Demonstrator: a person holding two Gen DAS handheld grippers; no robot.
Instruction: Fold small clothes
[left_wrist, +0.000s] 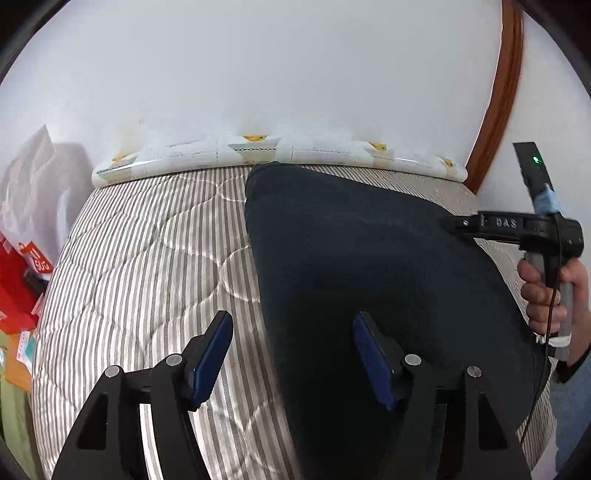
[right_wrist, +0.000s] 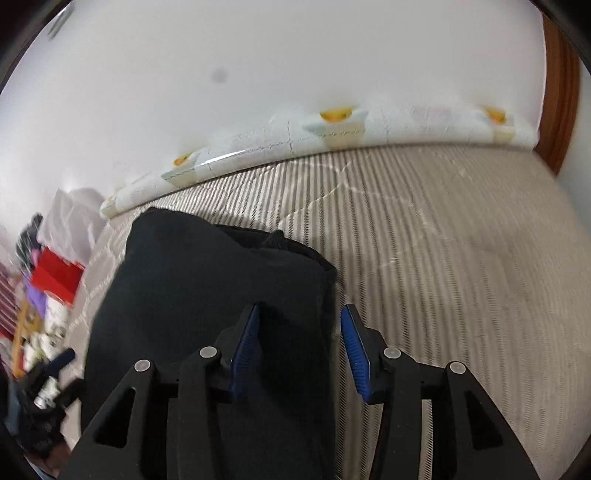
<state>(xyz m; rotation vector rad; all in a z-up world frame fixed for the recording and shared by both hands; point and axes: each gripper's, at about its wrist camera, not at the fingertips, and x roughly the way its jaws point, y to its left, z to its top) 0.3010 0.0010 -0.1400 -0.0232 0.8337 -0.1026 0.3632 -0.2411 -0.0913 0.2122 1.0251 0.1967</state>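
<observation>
1. We see a dark garment (left_wrist: 369, 266) lying flat on the striped quilt (left_wrist: 147, 258) of a bed, its far end reaching almost to the patterned pillow (left_wrist: 258, 155) by the white wall (left_wrist: 258, 55).
2. Our left gripper (left_wrist: 291, 354) stands wide open over the garment's left edge: one blue pad above the quilt, the other above the cloth, neither pressing on anything.
3. In the right wrist view the garment (right_wrist: 207, 288) looks folded, with layered edges at its far right corner.
4. Our right gripper (right_wrist: 299, 350) is partly open over the garment's right edge; the picture is blurred, so the pads probably hold nothing, though cloth lies beneath them.
5. A hand (left_wrist: 546, 295) grips the right tool's handle beside the garment.
6. Red boxes (left_wrist: 22, 280) sit left of the bed.
</observation>
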